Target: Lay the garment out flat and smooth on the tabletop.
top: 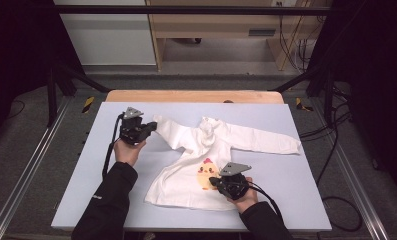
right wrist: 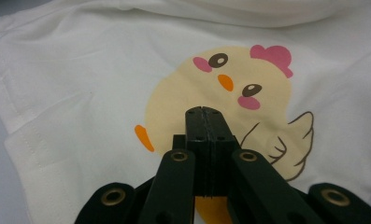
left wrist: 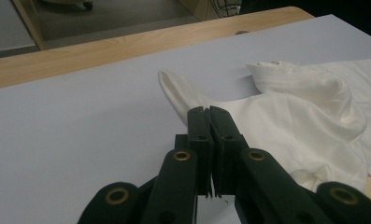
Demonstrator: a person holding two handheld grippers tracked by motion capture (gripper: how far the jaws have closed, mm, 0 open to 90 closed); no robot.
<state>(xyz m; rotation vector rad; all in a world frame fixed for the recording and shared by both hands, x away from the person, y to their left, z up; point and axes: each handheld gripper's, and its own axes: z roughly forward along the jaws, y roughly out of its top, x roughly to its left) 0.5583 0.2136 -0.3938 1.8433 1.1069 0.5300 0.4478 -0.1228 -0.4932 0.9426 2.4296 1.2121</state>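
The pale grey rectangular table mat (top: 296,200) gives a flat working surface. The white long-sleeved cotton shirt with a yellow chick print (top: 186,175) lies face up at its centre, one sleeve (top: 266,140) stretched flat, the other sleeve (left wrist: 176,93) bunched, so smoothing or folding appears to be in hand. The left gripper (left wrist: 209,111) hovers just beside the bunched sleeve, jaws pressed together, empty. The right gripper (right wrist: 204,111) sits over the chick print (right wrist: 220,93), jaws likewise together and holding nothing.
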